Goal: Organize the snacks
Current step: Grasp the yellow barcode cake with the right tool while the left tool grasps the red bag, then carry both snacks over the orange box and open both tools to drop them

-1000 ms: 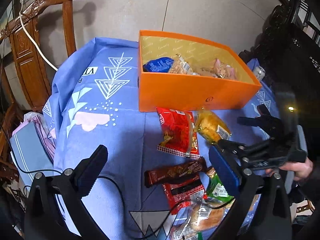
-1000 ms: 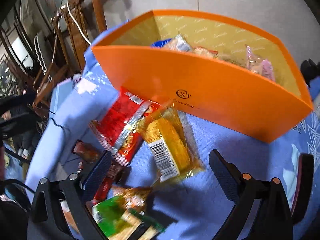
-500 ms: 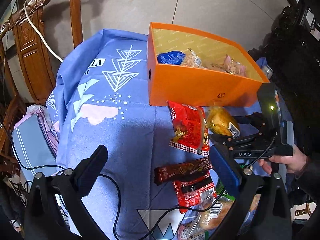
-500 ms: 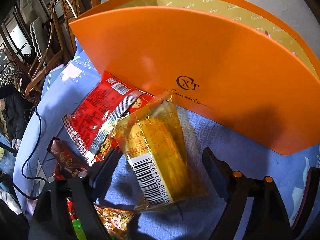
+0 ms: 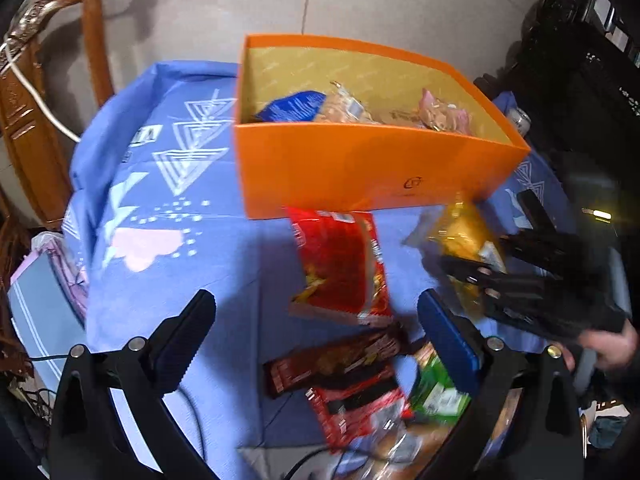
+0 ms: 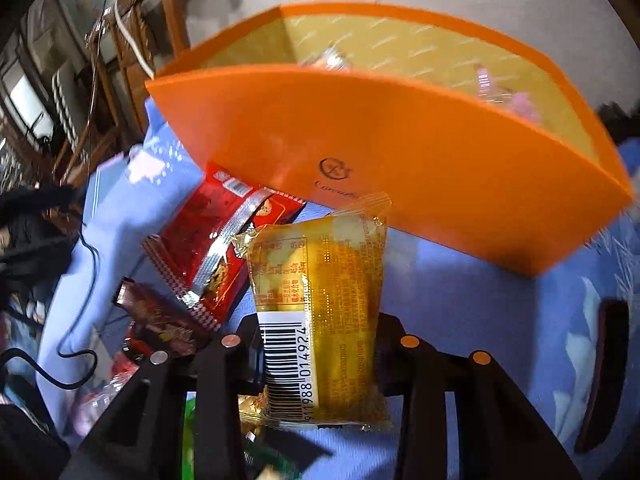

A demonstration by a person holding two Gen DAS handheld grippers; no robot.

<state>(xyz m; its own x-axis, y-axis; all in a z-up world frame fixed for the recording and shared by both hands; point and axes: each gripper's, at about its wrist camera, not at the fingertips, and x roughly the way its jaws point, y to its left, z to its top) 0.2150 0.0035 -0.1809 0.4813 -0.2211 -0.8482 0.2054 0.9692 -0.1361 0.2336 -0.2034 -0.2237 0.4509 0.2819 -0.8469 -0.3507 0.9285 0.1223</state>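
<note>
My right gripper (image 6: 316, 332) is shut on a yellow snack packet (image 6: 320, 300) with a barcode and holds it lifted in front of the orange box (image 6: 400, 152). In the left wrist view the same gripper (image 5: 480, 272) and packet (image 5: 464, 236) show at the right. The orange box (image 5: 360, 164) holds a blue packet (image 5: 292, 106) and other snacks. My left gripper (image 5: 316, 328) is open and empty above the blue cloth. A red packet (image 5: 340, 264), a dark brown bar (image 5: 336, 364), another red packet (image 5: 356, 408) and a green packet (image 5: 436, 392) lie on the cloth.
The table is covered by a blue patterned cloth (image 5: 160, 216). A carved wooden chair (image 5: 28, 100) with a white cable stands at the left. A black cable (image 6: 76, 360) trails over the cloth's left side. Dark furniture (image 5: 580, 60) is at the right.
My right gripper closed on the yellow packet and lifted it off the cloth. My left gripper moved closer to the box and stayed open.
</note>
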